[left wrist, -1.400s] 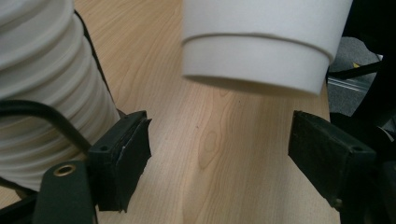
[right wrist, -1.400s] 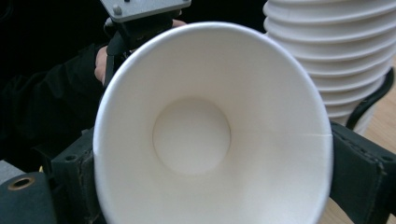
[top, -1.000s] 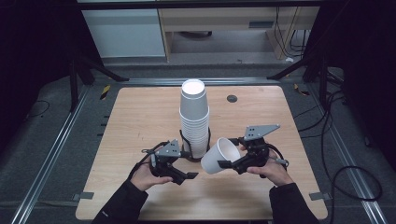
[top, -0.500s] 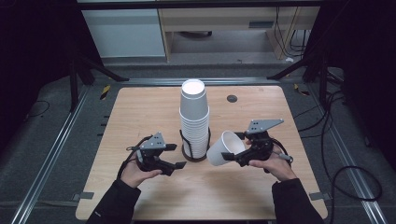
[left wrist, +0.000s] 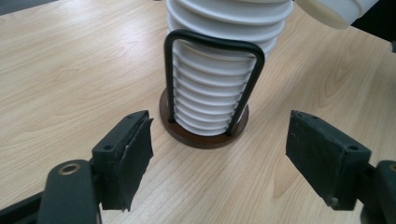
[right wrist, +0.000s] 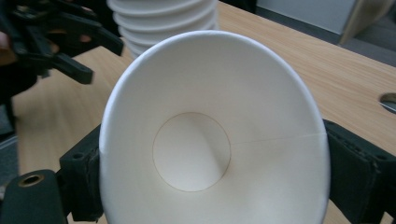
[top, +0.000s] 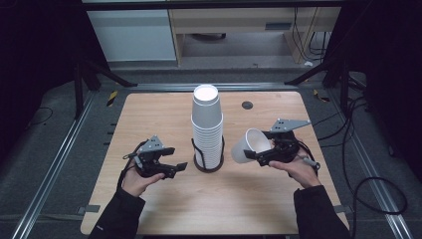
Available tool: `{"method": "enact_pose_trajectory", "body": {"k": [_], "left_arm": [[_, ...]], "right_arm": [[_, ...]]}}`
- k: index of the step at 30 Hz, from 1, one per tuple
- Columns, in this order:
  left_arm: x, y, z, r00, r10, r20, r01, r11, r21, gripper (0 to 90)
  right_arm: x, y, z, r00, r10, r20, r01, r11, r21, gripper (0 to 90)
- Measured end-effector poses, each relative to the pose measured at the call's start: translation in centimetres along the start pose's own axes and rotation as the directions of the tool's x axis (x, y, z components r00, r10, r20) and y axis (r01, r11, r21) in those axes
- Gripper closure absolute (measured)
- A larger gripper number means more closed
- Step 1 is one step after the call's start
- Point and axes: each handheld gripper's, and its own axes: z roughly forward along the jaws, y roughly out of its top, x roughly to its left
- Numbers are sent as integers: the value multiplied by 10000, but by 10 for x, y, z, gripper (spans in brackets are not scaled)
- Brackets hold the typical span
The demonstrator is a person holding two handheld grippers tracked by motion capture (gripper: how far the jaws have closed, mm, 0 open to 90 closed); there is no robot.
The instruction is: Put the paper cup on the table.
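Item: white paper cup (right wrist: 212, 140), clenched between the pads of my right gripper (top: 255, 155), mouth tilted toward the cup stack (top: 206, 127) just beside its jaws. My left gripper (top: 175, 168): jaws released, empty, stack holder (left wrist: 205, 130) straight ahead.

A wooden table (top: 149, 119) bears a cup stack (top: 207, 124) in its holder (top: 208, 164).

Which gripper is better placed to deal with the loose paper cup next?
Right. The right gripper is shut on the paper cup, tilted beside the cup stack in its holder. The left gripper is open and empty, left of the holder.
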Motion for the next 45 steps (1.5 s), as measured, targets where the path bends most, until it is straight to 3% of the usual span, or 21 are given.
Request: {"method": "enact_pose_trajectory", "body": {"k": [5,11,16,24,28,37,41,45], "left_arm": [[6,-2,-3,9992,-290,-277,290,9996,-16,213],[13,-5,-6,9977,-484,-483,488,9988,62,214],[17,-8,-6,9961,-578,-674,590,9981,166,216],[23,-11,-6,9930,-803,-864,822,9964,185,217],[25,-12,-7,9903,-882,-1074,906,9957,183,217],[26,-15,-7,9872,-1007,-1241,1042,9943,222,216],[26,-15,-7,9871,-936,-1297,982,9947,297,216],[28,-16,-7,9856,-977,-1381,1026,9943,288,215]], "right_arm": [[-12,-1,-2,9973,383,634,-379,9993,-67,112],[-24,2,-2,9904,514,1281,-568,9976,386,114],[-34,5,-5,9813,584,1837,-703,9958,592,115],[-49,-1,-5,9582,824,2741,-1073,9913,769,113],[-56,-6,-6,9377,1037,3316,-1405,9861,890,113],[-74,-14,-5,8790,1071,4646,-1931,9709,1415,112],[-81,-18,0,8614,984,4983,-2117,9614,1760,111],[-87,-23,5,8497,787,5214,-2211,9508,2168,109]]}}
